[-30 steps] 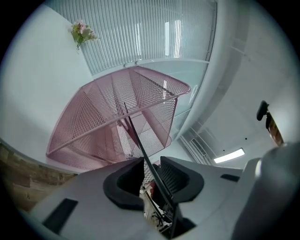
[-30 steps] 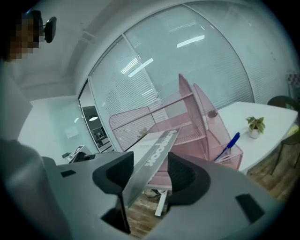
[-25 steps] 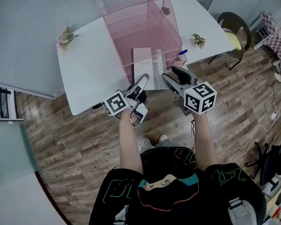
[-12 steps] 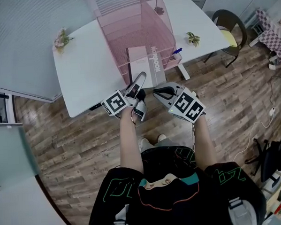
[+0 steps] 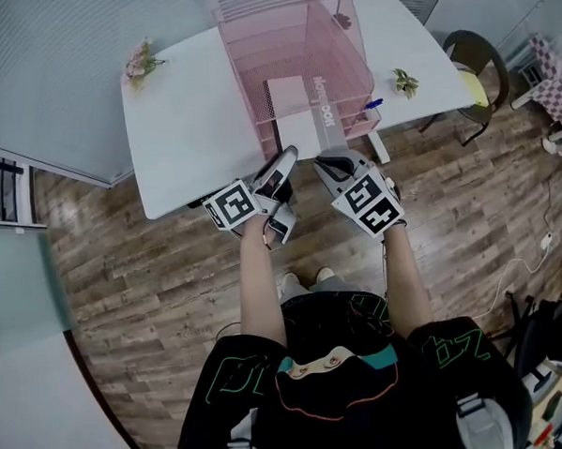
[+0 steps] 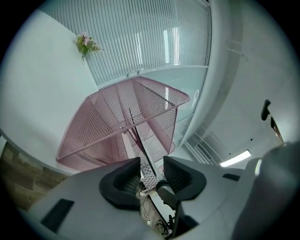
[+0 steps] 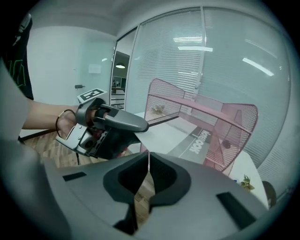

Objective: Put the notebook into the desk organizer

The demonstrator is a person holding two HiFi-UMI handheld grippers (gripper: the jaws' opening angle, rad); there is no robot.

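Note:
The grey and white notebook [image 5: 298,110] lies flat in the front compartment of the pink mesh desk organizer [image 5: 290,40] on the white table [image 5: 181,111]. My left gripper [image 5: 280,167] is at the table's front edge, level with the organizer's near left corner. Its jaws have just been opening and now stand open. In the left gripper view a thin dark edge runs between the left gripper [image 6: 151,176] pads, untouched, with the organizer [image 6: 117,126] beyond. My right gripper [image 5: 332,162] hangs just right of it, shut and empty. The right gripper [image 7: 147,161] view shows the notebook [image 7: 197,140] inside the organizer [image 7: 225,122].
A small flower sprig [image 5: 139,62] lies at the table's far left, a little plant [image 5: 403,79] at the right, and a blue pen [image 5: 369,103] beside the organizer. A chair [image 5: 470,59] stands right of the table. Glass walls with blinds lie behind, wooden floor below.
The right gripper closed from wide open to shut, rolled, and dropped back from the notebook toward the table's front edge. The left gripper stayed by the organizer's corner.

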